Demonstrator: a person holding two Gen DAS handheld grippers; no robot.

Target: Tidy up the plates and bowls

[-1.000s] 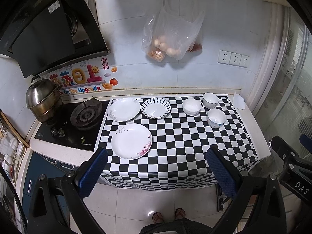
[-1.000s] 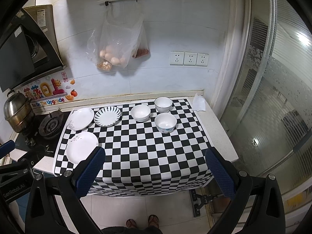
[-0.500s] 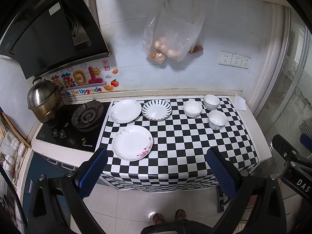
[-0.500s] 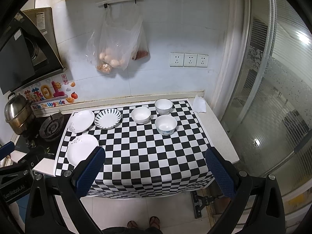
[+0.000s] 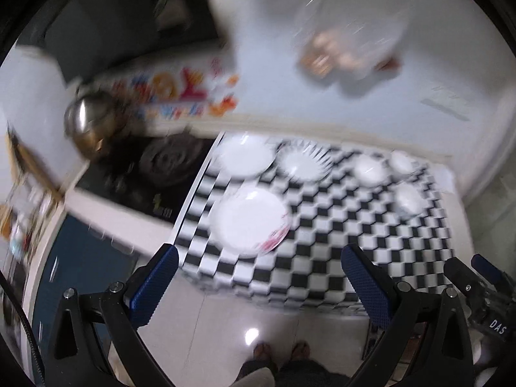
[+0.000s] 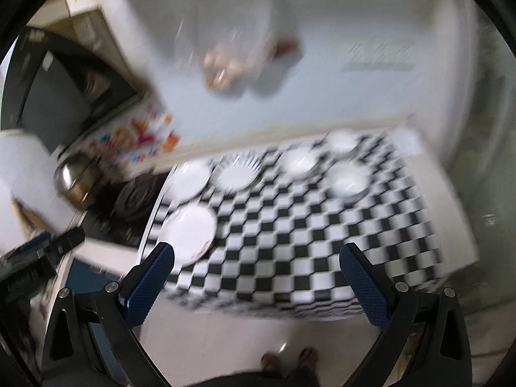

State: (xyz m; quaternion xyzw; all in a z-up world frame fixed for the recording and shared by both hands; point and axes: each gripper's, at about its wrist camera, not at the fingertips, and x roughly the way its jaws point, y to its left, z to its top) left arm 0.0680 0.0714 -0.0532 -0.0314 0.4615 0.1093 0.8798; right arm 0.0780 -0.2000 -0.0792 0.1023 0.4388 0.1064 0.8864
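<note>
Both views are motion-blurred. On the checkered cloth (image 5: 338, 245) lie three plates: a white plate with red flowers (image 5: 250, 219) in front, a plain white plate (image 5: 243, 159) behind it, and a black-striped plate (image 5: 304, 163). Three white bowls (image 5: 371, 171) (image 5: 401, 163) (image 5: 411, 201) stand to the right. My left gripper (image 5: 258, 285) hangs open, high above the counter's front edge. My right gripper (image 6: 256, 285) is open too, holding nothing. In the right wrist view the flowered plate (image 6: 190, 230), striped plate (image 6: 237, 174) and nearest bowl (image 6: 350, 180) show.
A gas stove (image 5: 167, 161) with a steel pot (image 5: 87, 125) sits left of the cloth. A plastic bag of food (image 5: 342, 45) hangs on the wall. A range hood (image 6: 64, 77) is at upper left. A person's feet (image 5: 280, 351) stand on the tiled floor below.
Both cameras have swung quickly and tilted, blurring the scene; the counter now looks closer and slanted. Plates and bowls have kept their places. Both grippers stay open.
</note>
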